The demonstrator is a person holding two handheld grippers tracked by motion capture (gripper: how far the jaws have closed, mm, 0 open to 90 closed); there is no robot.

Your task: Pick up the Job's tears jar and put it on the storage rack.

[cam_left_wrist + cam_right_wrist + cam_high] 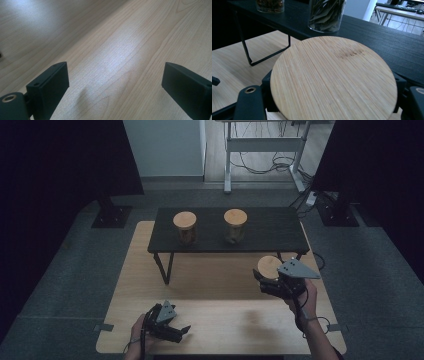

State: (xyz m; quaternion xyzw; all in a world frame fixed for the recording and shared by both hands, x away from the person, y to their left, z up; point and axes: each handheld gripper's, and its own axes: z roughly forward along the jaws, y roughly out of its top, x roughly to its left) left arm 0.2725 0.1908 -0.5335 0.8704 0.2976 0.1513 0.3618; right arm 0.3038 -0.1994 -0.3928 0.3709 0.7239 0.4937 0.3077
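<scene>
— At the wooden table (150, 270): what has the right gripper (270, 282) got?

— A jar with a round bamboo lid (334, 80), clamped between the black jaws just below the lid. It hangs at the table's right side, just in front of the low black shelf (270, 237). Two matching jars, the left jar (185, 227) and the middle jar (235, 226), already stand on that shelf.

— And the left gripper (172, 327)?

— Resting near the table's front edge, jaws spread wide, nothing between them but bare wood.

— So the third jar goes up beside the others?

— That is my reading. The free place is on the shelf's right end, next to the middle jar. I would lift until the base clears the shelf's front edge, keep the jar upright, carry it over the free space, and set it down flat, apart from its neighbour, before letting the jaws loosen.

— Any risk?

— Clipping the shelf's edge, or knocking the middle jar.
</scene>
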